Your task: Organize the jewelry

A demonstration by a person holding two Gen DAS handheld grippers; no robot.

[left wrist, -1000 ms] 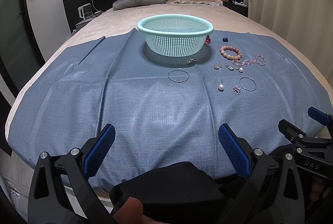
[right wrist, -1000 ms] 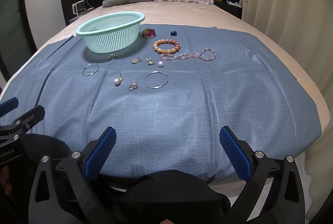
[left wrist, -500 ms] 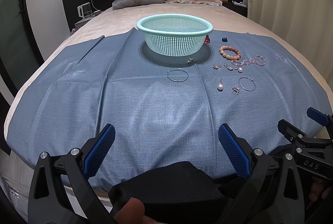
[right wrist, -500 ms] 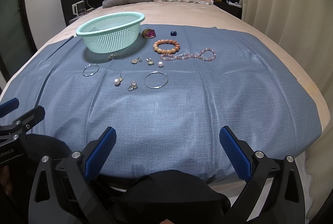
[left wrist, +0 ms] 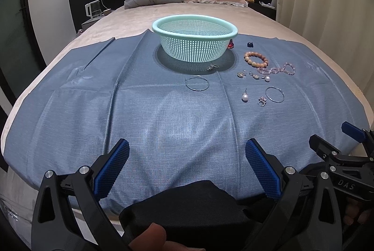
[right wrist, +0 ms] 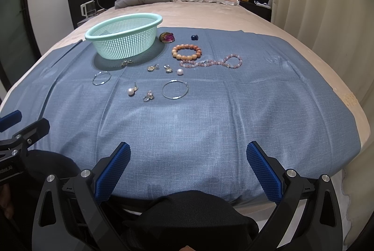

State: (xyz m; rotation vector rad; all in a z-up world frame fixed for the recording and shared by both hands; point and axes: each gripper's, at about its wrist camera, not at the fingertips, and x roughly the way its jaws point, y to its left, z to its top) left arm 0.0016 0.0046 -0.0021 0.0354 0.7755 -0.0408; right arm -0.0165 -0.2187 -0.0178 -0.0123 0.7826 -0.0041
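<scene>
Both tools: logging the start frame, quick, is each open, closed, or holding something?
Left tool: open, holding nothing.
Right tool: open, holding nothing.

Your mint-green perforated plastic basket (right wrist: pixel 124 39) sits upright on the blue cloth. To its right lie an orange beaded bracelet (right wrist: pixel 186 51) and a pink beaded strand (right wrist: pixel 211 63). Nearer you lie two thin silver hoops (right wrist: pixel 175 89) (right wrist: pixel 101 78), a pearl earring (right wrist: pixel 131 91) and small earrings.
</scene>
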